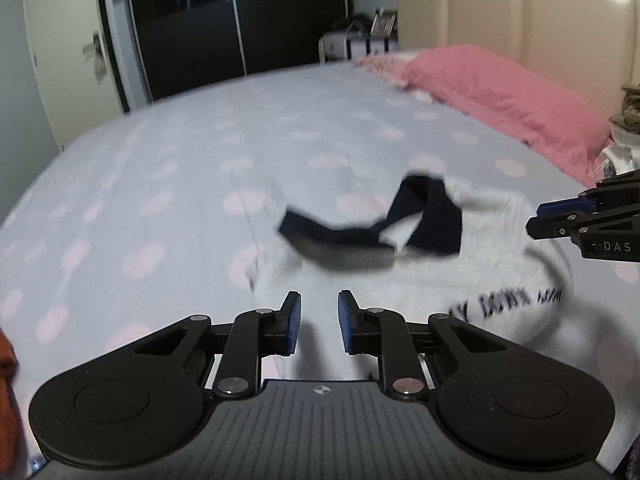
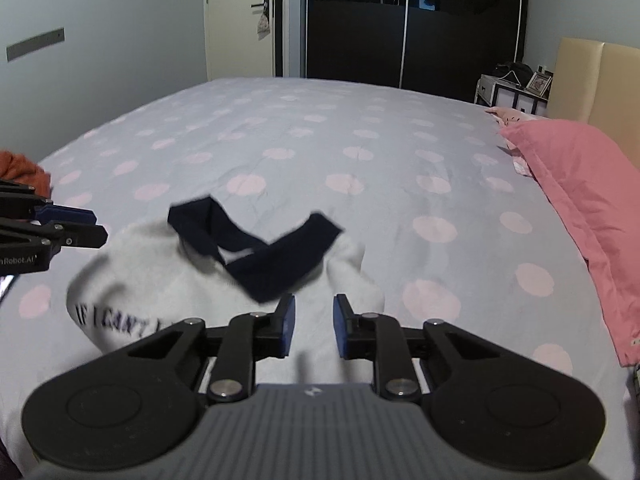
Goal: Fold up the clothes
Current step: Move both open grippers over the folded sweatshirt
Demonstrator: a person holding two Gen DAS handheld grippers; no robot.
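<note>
Roughly midway, we judge. White top [image 1: 420, 280] lies on the bed [image 1: 160, 184], toward its near edge, bunched into a rounded heap rather than a flat fold. Dark navy straps [image 1: 372, 224] are looped and twisted on top of it, blurred, possibly in motion. Printed lettering [image 2: 116, 320] curves along the lower hem, partly legible. Squaring, smoothing and final folds look left to do.

Left gripper [image 1: 319, 322]: jaws a narrow gap apart, nothing between them, white fabric only behind. Right gripper [image 2: 314, 326]: same, a narrow empty gap, hovering over the top's near edge.

Materials: the top reads as soft, thick knit, slightly fuzzy; straps thinner, flat, ribbon-like, one with a ribbed grey underside. Sheet is smooth pale lilac with pink dots, lightly creased. Pink pillow [image 2: 580, 200] at the head edge, matte cotton, plump. Padded cream headboard [image 1: 520, 16] behind. Orange cloth [image 2: 24, 168] at the left edge, crumpled.
</note>
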